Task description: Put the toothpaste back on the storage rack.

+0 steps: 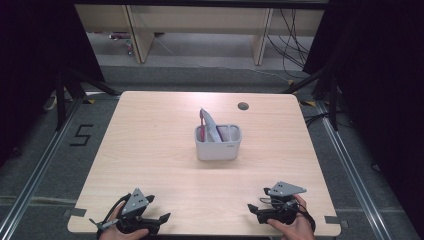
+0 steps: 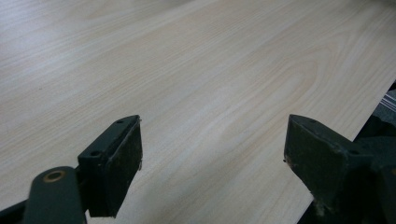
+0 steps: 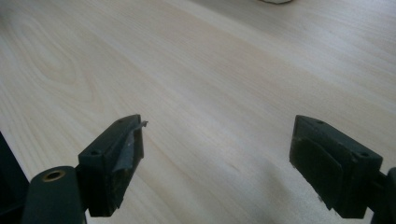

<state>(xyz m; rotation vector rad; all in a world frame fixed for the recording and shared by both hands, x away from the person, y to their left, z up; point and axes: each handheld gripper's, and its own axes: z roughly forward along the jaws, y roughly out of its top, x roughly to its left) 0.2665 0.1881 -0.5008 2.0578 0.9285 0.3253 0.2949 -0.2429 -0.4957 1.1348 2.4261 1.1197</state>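
I see the white rectangular plastic caddy (image 1: 218,144) standing upright near the middle of the pale wood-grain desk (image 1: 150,145). It has compartments: a red-handled item (image 1: 202,131) and a grey pointed sheet-like piece (image 1: 210,126) stick up out of the caddy's left part, leaning a little, while the caddy's right compartment looks bare from here. I cannot tell what those two items are exactly.

Behind the caddy, toward the far edge, a small round dark cable hole (image 1: 243,106) sits in the desk top.

Well in front of the caddy and off to its left, I have the left hand-held gripper (image 1: 161,218) low over the desk's near edge, its jaws pointing right. In its own view the left hand-held gripper (image 2: 212,154) stands wide open with nothing between its black pads, just bare wood beneath.

Well in front of the caddy and off to its right, the right hand-held gripper (image 1: 251,208) sits at the near edge, jaws pointing left, my hand (image 1: 292,226) wrapped around it. Its own view shows the right hand-held gripper (image 3: 217,151) equally spread, gripping nothing, with a frayed bit of pad on one jaw.

Both are well apart from the caddy.
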